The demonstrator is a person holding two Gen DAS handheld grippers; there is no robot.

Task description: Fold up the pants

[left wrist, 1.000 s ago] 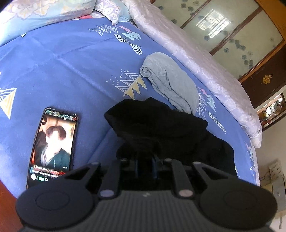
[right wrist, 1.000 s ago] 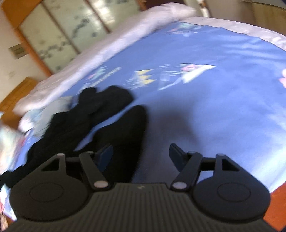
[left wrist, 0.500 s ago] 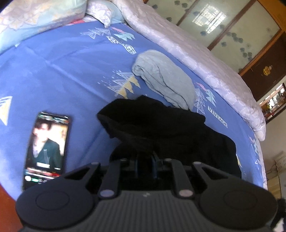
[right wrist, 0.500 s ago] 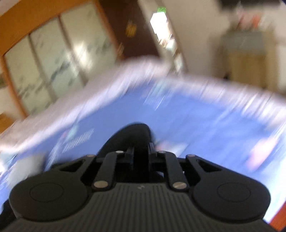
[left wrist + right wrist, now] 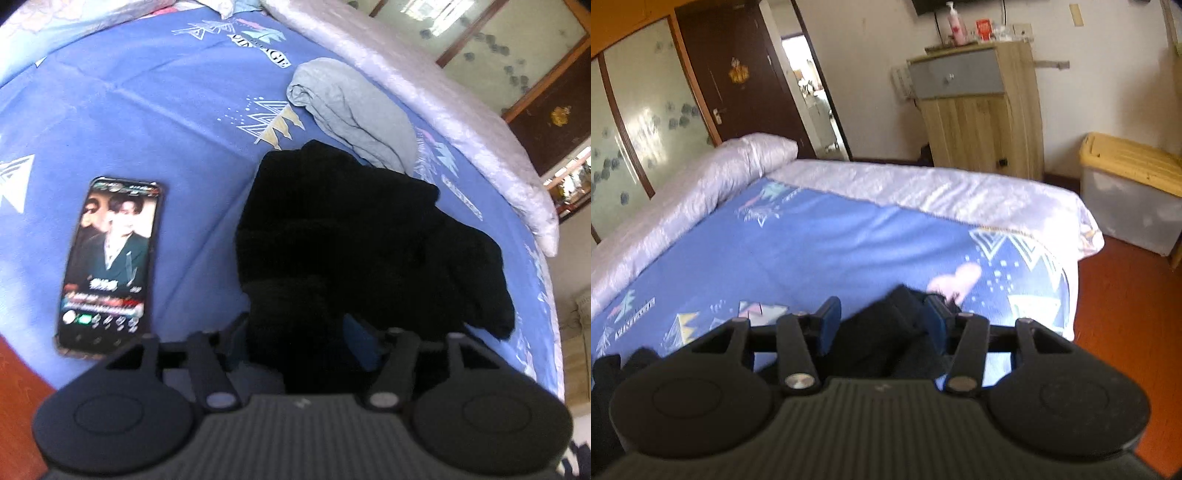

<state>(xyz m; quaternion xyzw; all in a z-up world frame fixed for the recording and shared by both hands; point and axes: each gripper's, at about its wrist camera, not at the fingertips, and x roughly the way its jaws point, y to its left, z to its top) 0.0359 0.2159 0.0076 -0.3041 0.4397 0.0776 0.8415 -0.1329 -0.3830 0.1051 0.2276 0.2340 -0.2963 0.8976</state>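
Note:
Black pants (image 5: 351,229) lie bunched on the blue patterned bed sheet (image 5: 147,110), next to a grey garment. My left gripper (image 5: 299,336) points down at the near end of the heap. Its jaws are opening, with black cloth lying loosely between the fingers. In the right wrist view, my right gripper (image 5: 882,319) is raised and faces the foot of the bed. Its jaws are opening too. A fold of the black pants (image 5: 871,343) sits between its blue pads (image 5: 829,325), and more black cloth shows at the lower left.
A lit phone (image 5: 110,258) lies on the sheet left of the pants. A folded grey garment (image 5: 351,107) rests beyond them, beside a rolled white quilt (image 5: 424,85). Past the bed stand a wooden cabinet (image 5: 982,107), a yellow-lidded bin (image 5: 1130,192) and a dark door (image 5: 738,74).
The left jaws, shut on black cloth before, have spread apart. The right gripper closed on a pants leg, swung up toward the foot of the bed, and its jaws have parted again.

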